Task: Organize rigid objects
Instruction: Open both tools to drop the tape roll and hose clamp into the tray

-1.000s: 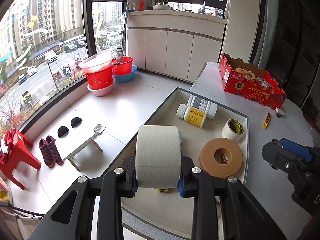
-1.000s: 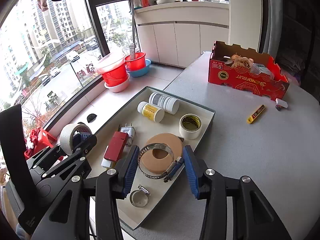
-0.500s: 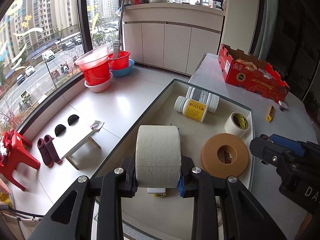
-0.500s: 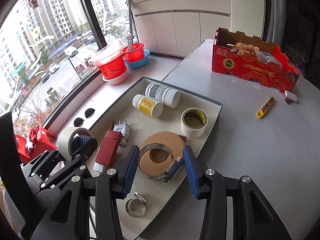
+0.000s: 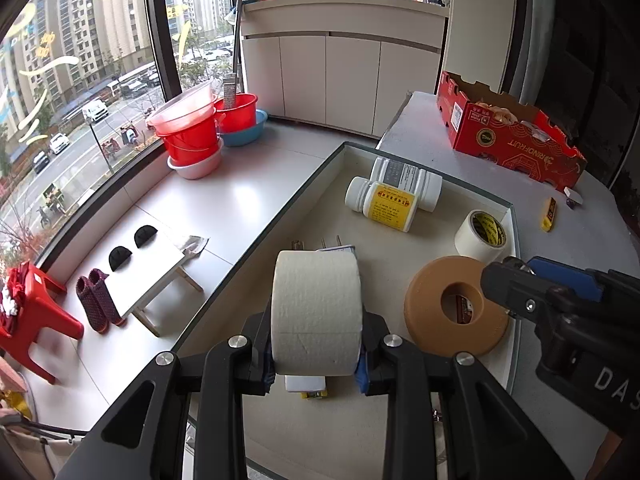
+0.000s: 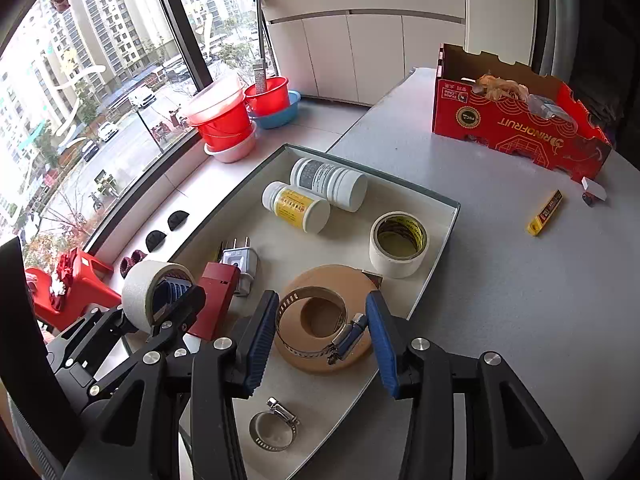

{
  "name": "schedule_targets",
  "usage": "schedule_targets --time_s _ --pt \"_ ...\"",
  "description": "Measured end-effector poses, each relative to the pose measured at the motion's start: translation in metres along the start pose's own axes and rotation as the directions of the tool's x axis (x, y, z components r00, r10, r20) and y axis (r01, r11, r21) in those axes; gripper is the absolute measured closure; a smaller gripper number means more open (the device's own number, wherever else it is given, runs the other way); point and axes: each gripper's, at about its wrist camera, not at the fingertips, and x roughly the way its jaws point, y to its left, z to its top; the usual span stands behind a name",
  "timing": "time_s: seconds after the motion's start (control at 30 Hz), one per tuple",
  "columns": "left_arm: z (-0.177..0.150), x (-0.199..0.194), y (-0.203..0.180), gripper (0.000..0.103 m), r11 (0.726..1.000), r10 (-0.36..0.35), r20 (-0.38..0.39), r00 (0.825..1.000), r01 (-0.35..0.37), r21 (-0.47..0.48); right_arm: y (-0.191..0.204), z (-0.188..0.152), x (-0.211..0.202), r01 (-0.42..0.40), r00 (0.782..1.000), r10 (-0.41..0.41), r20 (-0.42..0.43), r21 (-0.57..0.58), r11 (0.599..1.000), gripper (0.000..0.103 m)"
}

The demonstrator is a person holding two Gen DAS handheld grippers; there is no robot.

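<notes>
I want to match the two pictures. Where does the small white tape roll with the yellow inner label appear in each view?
Left wrist view: the small white tape roll stands at the right, in the tray near its right wall, just above the brown ring.
Right wrist view: it is right of centre, near the same wall, up and right of the brown ring.
Shared landmark: the yellow-labelled bottle, left of the roll.
</notes>
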Motion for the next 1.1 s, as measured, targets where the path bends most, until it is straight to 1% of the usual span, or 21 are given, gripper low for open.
schedule_targets --time_s 0.1,0.13,0.17,0.2,0.23,0.27,0.3,0.33,0.37,0.43,0.5,0.57,0.7,0.8,0.93,1.0,1.1 --pt "-0.002 0.006 -0.002 0.070 1.000 -0.007 -0.013 1.000 0.008 0.006 -0.002 0.000 0.010 -0.002 1.000 0.002 -0.017 0.004 1.000 0.057" --pt "-0.002 0.008 -0.004 0.068 1.000 -0.014 -0.015 1.000 0.015 0.012 -0.002 0.000 0.013 -0.007 1.000 0.007 -0.023 -0.001 1.000 0.057" --pt "-0.003 0.008 -0.005 0.053 1.000 -0.026 -0.014 1.000 0.026 0.018 -0.002 0.000 0.016 -0.016 0.999 0.015 -0.030 -0.008 1.000 0.056" --pt "-0.003 0.009 -0.006 0.026 0.999 -0.037 -0.010 0.999 0.038 0.022 -0.002 -0.001 0.019 -0.026 0.999 0.025 -0.039 -0.016 1.000 0.055" --pt "-0.004 0.007 -0.007 0.015 0.999 -0.040 0.003 0.999 0.040 0.024 -0.002 -0.002 0.020 -0.031 0.999 0.030 -0.044 -0.021 0.999 0.041" --pt "-0.005 0.004 -0.008 0.010 0.999 -0.018 0.021 1.000 0.018 0.028 -0.005 -0.003 0.017 -0.014 1.000 0.014 -0.026 -0.011 1.000 0.018" --pt "-0.006 0.001 -0.010 0.007 0.999 0.005 0.039 0.999 -0.006 0.038 -0.008 -0.003 0.013 0.001 1.000 -0.001 -0.005 0.001 1.000 0.008" --pt "-0.007 -0.002 -0.010 0.004 0.999 0.009 0.055 0.998 -0.012 0.046 -0.011 -0.003 0.007 0.004 1.000 -0.004 0.016 0.014 1.000 0.000" --pt "-0.008 -0.005 -0.011 0.000 0.999 0.008 0.065 0.998 -0.011 0.049 -0.014 -0.002 0.002 0.002 1.000 -0.003 0.024 0.023 1.000 0.000" --pt "-0.009 -0.009 -0.010 0.000 0.999 -0.019 0.069 0.997 0.016 0.051 -0.020 -0.001 -0.006 0.001 1.000 -0.002 0.024 0.035 0.999 0.000" --pt "-0.009 -0.012 -0.011 0.000 0.998 -0.046 0.045 0.998 0.044 0.054 -0.026 -0.002 -0.015 0.014 1.000 -0.015 0.024 0.042 0.999 0.000" --pt "-0.009 -0.015 -0.012 0.000 0.997 -0.048 0.029 0.998 0.046 0.055 -0.031 -0.005 -0.025 0.026 0.999 -0.027 0.031 0.050 0.998 0.000" --pt "-0.017 -0.029 -0.010 0.000 0.998 -0.064 0.012 0.998 0.064 0.020 -0.041 -0.019 -0.044 -0.003 0.999 0.000 0.039 0.077 0.997 0.000" --pt "-0.028 -0.039 -0.007 0.000 1.000 -0.029 -0.010 1.000 0.029 -0.011 -0.043 -0.029 -0.054 -0.016 0.999 0.011 0.048 0.103 0.995 0.000" --pt "-0.041 -0.046 -0.004 0.000 0.998 0.016 -0.067 0.998 -0.020 -0.056 -0.035 -0.044 -0.059 -0.014 1.000 0.014 0.002 0.094 0.995 0.000" --pt "-0.048 -0.049 -0.004 0.000 0.997 0.044 -0.089 0.995 -0.049 -0.063 -0.029 -0.052 -0.061 -0.003 1.000 0.004 -0.012 0.077 0.997 0.000" --pt "-0.055 -0.056 -0.007 0.000 0.994 0.096 -0.093 0.991 -0.101 -0.051 -0.025 -0.063 -0.063 0.009 0.999 -0.007 -0.031 0.062 0.998 0.000"
